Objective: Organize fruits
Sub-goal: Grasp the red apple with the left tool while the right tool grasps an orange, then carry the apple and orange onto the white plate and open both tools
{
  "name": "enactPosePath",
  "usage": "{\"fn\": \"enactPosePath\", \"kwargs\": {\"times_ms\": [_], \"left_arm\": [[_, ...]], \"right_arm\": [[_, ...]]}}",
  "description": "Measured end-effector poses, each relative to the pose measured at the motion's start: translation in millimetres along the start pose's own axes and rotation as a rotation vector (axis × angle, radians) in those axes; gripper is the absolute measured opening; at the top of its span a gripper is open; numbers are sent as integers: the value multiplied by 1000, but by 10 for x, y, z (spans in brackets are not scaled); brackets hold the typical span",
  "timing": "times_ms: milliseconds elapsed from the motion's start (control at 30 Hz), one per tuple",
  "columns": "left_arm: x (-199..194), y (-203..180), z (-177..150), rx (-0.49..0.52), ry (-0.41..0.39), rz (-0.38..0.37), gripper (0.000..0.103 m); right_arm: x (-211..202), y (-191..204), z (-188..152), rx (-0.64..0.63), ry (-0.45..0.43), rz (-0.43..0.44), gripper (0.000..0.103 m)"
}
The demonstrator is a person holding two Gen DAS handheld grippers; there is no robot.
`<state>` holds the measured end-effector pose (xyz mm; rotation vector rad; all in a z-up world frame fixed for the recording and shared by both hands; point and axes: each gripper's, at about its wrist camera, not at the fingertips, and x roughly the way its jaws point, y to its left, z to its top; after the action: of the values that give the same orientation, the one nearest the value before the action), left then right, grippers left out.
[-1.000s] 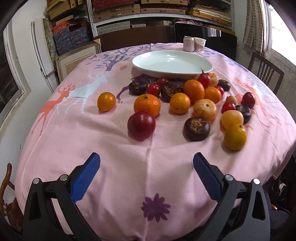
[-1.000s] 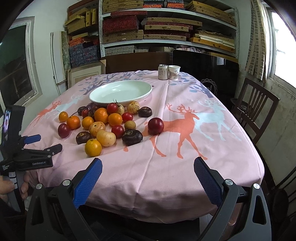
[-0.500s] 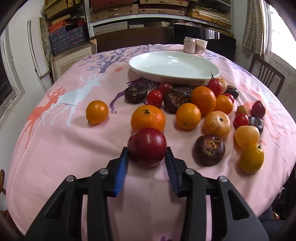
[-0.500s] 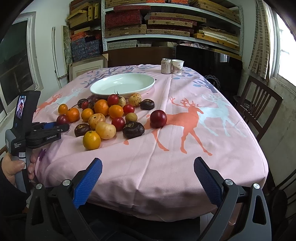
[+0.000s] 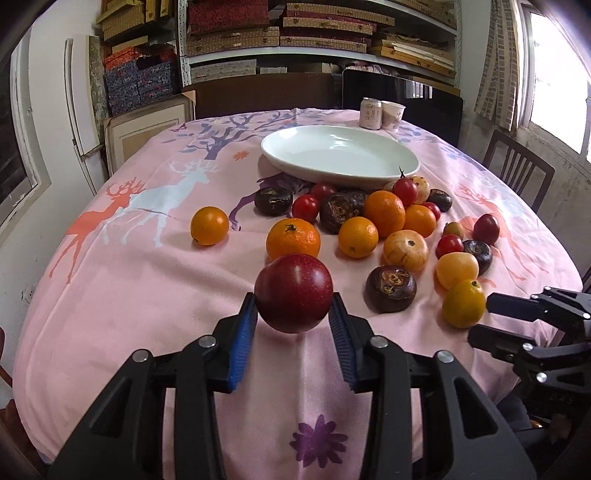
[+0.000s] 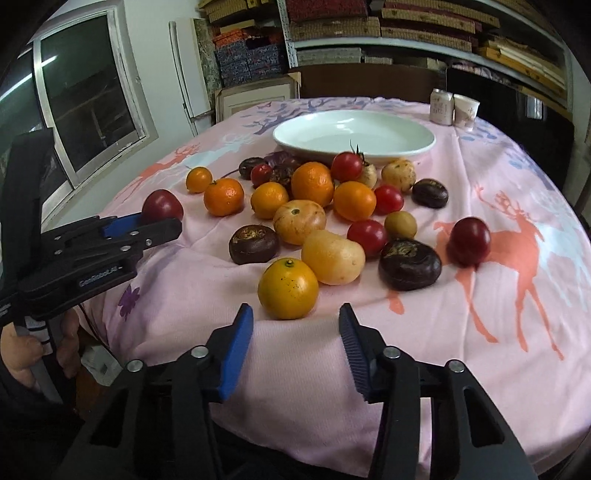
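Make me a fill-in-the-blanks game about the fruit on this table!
1. The left gripper is shut on a dark ___ plum.
2. The big white plate has ___ fruit on it.
3. The right gripper, jaws closing with nothing between them yet, sits just in front of a yellow-___ citrus fruit.
4. The tablecloth is mostly ___.

Missing words: red; no; orange; pink

Ahead of the gripper, stacked shelves [image 5: 317, 33] line the wall; a bright window [image 5: 554, 70] and wooden chair [image 5: 517, 173] stand right.
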<state>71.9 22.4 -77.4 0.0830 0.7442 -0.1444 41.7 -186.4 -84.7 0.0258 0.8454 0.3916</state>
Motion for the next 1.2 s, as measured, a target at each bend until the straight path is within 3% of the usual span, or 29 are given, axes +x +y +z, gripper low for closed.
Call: {"fn": "enactPosePath", "kwargs": {"times_ms": [200,300,400,800,1000,1200], "left_arm": [[-29,83,-67,-9,-1,-5,39],[-23,132,-84,-19,1,-4,39],[-13,167,-89,-26,2,-2,39],[-102,163,-39,-37,-20,-35,39],[-74,47,246,2,-33,-60,39],[144,-45,793,26,-20,-112,39]], "right_arm": [[114,50,70,28,-11,13,47],[197,62,107,38,-15,1,37],[207,37,106,52,-26,9,37],[-174,-116,85,69,-116,52,37],[-379,-415,361,103,-189,44,37],[-353,-838,792,158,-212,28,37]]}}
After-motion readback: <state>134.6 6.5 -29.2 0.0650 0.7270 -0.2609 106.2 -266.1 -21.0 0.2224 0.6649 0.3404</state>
